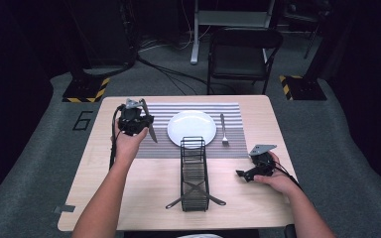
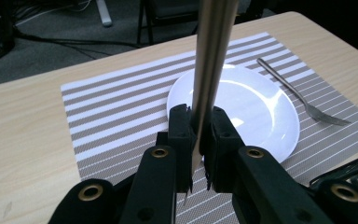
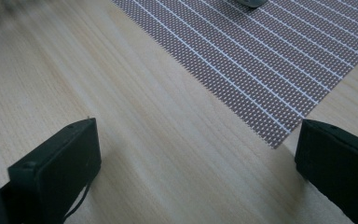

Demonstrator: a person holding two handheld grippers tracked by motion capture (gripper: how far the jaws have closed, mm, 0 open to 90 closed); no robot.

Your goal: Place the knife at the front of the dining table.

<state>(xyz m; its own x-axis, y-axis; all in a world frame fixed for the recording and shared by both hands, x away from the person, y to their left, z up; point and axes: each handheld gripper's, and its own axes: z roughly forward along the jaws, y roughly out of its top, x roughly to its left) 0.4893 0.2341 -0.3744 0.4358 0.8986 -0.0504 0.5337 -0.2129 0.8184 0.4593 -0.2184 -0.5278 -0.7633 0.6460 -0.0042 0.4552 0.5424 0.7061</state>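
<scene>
One knife (image 2: 210, 70) stands clamped between the left tongs (image 2: 198, 140), its long axis running straight out ahead of them, over the striped placemat (image 2: 116, 116) just left of the white plate (image 2: 256, 107). The fork (image 2: 303, 93) already lies right of the plate. The right tongs (image 3: 196, 172) rest apart on the worktop (image 3: 135, 116), empty and farther off.

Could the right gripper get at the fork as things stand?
Probably yes. The right gripper rests open and empty on the bare table, and the fork lies on the striped placemat just beyond it, right of the plate, with nothing between them.
</scene>
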